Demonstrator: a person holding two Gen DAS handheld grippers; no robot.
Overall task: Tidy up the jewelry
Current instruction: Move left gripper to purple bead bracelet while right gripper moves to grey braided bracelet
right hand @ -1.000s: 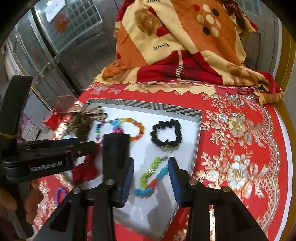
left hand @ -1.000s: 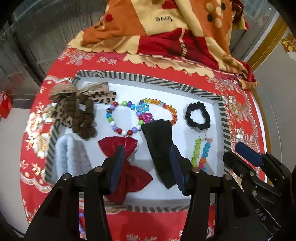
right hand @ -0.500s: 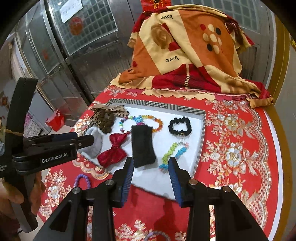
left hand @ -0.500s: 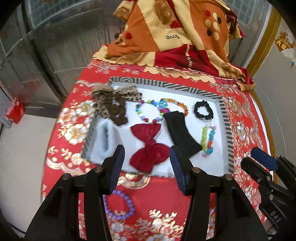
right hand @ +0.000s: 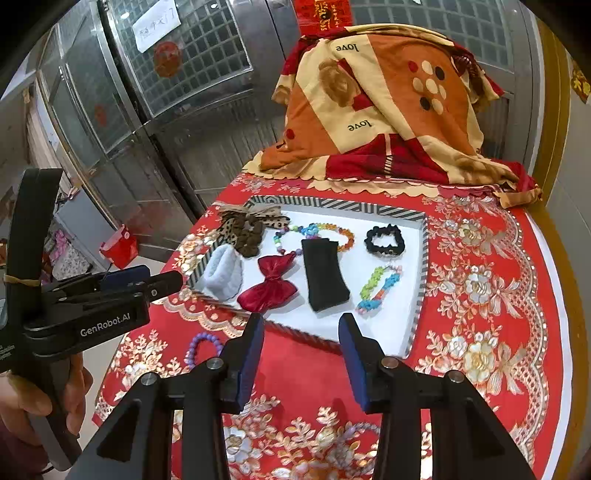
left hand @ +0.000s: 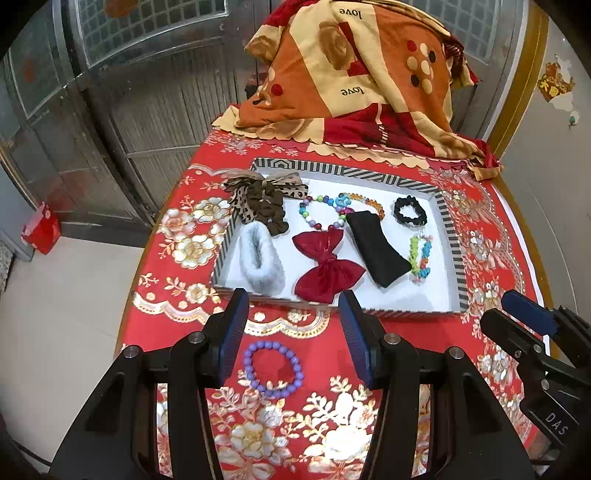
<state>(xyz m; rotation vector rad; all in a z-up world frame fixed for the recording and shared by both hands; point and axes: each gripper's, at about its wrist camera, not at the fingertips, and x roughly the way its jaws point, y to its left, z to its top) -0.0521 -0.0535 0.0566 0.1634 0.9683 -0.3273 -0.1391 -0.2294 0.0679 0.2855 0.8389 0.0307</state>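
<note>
Left wrist—purple bracelet newly visible (tray farther).

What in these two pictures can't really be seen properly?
- Pale beaded bracelet, right wrist view: largely hidden behind the right gripper.
- Whatever lies under the orange patterned blanket: fully covered, both views.
- White paper note on the metal door, right wrist view: writing too small to read.
- Person's hand, right wrist view: cut off by the frame edge.
</note>
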